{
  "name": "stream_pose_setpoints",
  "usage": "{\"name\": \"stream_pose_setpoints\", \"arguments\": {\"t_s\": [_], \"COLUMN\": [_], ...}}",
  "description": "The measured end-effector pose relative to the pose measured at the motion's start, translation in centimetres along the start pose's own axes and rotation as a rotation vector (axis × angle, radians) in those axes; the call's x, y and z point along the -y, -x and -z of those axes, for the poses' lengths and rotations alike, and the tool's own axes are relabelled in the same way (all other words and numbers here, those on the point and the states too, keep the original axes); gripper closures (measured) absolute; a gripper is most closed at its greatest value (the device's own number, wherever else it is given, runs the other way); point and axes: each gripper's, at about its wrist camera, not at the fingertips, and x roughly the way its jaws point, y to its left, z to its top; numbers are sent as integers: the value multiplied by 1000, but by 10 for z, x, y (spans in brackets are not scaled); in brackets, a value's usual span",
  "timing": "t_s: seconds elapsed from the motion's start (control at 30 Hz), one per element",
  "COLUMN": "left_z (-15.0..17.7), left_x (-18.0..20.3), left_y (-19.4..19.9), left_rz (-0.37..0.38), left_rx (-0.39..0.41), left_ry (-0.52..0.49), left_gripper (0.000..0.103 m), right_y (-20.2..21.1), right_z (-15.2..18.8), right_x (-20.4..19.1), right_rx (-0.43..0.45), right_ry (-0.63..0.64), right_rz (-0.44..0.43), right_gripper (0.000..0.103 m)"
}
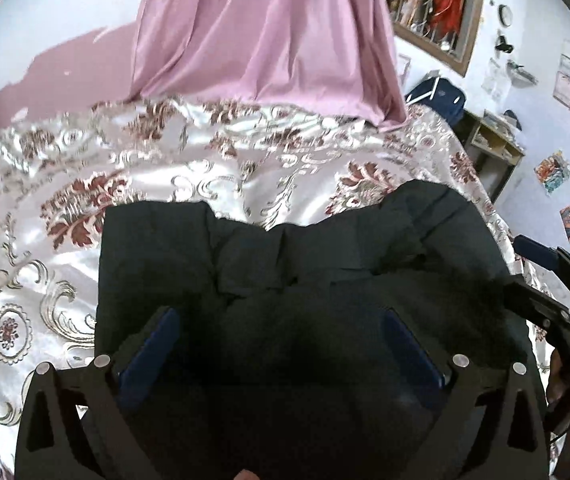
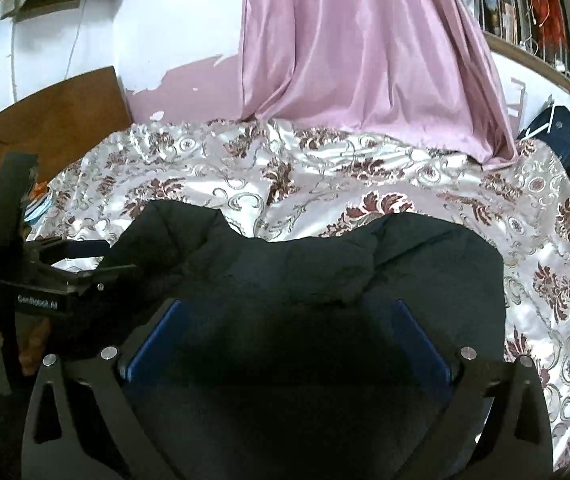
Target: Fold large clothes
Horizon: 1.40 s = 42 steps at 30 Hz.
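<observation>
- Left wrist view shows your left gripper (image 1: pixel 281 344) with its blue-padded jaws spread wide and nothing pinched between them; the dark, near-black bulky fabric garment (image 1: pixel 305 248) lies directly under and ahead of it on the shiny white bedspread with maroon floral print (image 1: pixel 45 208).
- Your right gripper (image 2: pixel 285 336) is likewise wide apart and holds nothing, poised over the same garment.
- The garment's long axis runs across both views, side to side, with its far edge facing the hanging pink satin curtain (image 1: pixel 261 40).
- Each gripper sits over its own half: the left-hand end is nearer your left gripper, the right-hand end nearer your right.
- The near part of the cloth is in deep shadow below the jaws, so whether a folded layer already lies there probably cannot be settled from here.
- Judging by this, the next grasp calls for reaching forward and down to an edge.
</observation>
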Motion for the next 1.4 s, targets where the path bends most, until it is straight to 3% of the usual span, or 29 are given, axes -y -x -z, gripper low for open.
{"name": "stream_pose_setpoints", "arguments": {"t_s": [0.37, 0.5, 0.63, 0.77, 0.97, 1.1, 1.4], "left_z": [36, 50, 66, 85, 120, 143, 185], "left_x": [26, 38, 52, 70, 85, 85, 66], "left_y": [81, 129, 181, 230, 280, 306, 335], "left_rz": [-21, -51, -20, -36, -67, -167, -197], "left_rx": [149, 175, 191, 243, 237, 247, 226], "left_ry": [-34, -40, -28, -68, -77, -75, -48], "left_gripper": [0, 0, 0, 0, 0, 0, 0], "right_y": [69, 112, 155, 203, 263, 289, 326], "right_z": [21, 31, 42, 54, 71, 87, 125], "right_x": [-13, -26, -37, -52, -70, -82, -102], "right_rx": [121, 130, 113, 126, 152, 154, 136], "right_ry": [30, 51, 45, 62, 68, 83, 109], "right_rz": [9, 26, 15, 12, -5, -18, -39], "right_gripper": [2, 2, 2, 2, 2, 2, 2]}}
